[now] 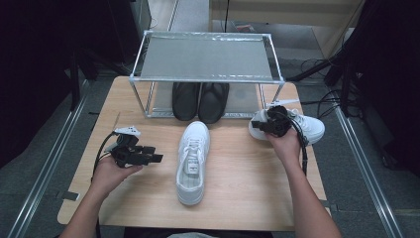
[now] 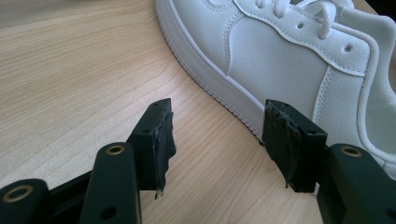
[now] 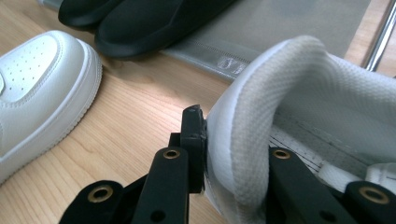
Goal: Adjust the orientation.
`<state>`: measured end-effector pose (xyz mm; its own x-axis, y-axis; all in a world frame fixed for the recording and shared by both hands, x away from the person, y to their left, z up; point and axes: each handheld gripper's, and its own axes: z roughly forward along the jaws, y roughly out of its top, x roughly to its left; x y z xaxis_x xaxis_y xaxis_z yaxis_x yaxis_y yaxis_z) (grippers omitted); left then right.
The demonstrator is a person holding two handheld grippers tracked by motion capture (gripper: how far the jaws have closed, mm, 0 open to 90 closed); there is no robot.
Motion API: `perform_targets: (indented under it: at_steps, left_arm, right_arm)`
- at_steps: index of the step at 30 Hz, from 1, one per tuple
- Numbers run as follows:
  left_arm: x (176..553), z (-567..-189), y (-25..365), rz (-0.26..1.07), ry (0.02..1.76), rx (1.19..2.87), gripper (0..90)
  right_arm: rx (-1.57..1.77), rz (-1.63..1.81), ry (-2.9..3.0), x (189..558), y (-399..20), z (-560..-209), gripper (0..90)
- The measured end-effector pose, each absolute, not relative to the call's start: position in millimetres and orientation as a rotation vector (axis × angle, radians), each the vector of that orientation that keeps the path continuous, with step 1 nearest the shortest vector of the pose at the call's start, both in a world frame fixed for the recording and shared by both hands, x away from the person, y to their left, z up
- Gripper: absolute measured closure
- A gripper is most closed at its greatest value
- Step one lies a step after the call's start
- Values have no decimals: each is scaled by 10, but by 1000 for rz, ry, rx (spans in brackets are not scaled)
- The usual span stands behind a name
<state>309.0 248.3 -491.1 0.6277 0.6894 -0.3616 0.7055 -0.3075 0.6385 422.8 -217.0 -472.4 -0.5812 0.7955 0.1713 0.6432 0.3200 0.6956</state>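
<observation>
Hidden or cut off: the heels of the black shoes [image 1: 200, 100] lie in shadow under the upper shelf of the metal rack [image 1: 206, 55]; the second white sneaker [image 1: 308, 127] is partly covered by the right hand [image 1: 286, 144]; the inner jaw of the right gripper [image 3: 219, 154] sits inside that shoe, out of sight.

Surface and room: light wood-grain table [image 1: 242, 178]; grey floor with rails on both sides; dark surroundings, cables on the floor at right.

Items:
- White sneaker [image 1: 192, 161] — mid-table, toe toward the rack, sole on the wood.
- Second white sneaker — right edge of the table, just beside the rack's leg; the right gripper is clamped over its padded collar [image 3: 247, 135], one jaw outside, one within.
- Left gripper [image 1: 148, 153] — held in the left hand [image 1: 110, 173], jaws wide apart, nothing between them, just beside the mid-table sneaker's side [image 2: 289, 60].
- Black shoes — pair, side by side on the rack's lower shelf.
</observation>
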Motion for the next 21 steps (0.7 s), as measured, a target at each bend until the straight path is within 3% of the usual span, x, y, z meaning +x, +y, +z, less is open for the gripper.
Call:
perform_targets:
  at_steps: [21]
  left_arm:
    - [3234,-4869,2385,-38,1037,2060,441]
  right_arm:
    - [1044,1004,2450,3616,-1660,-4480,758]
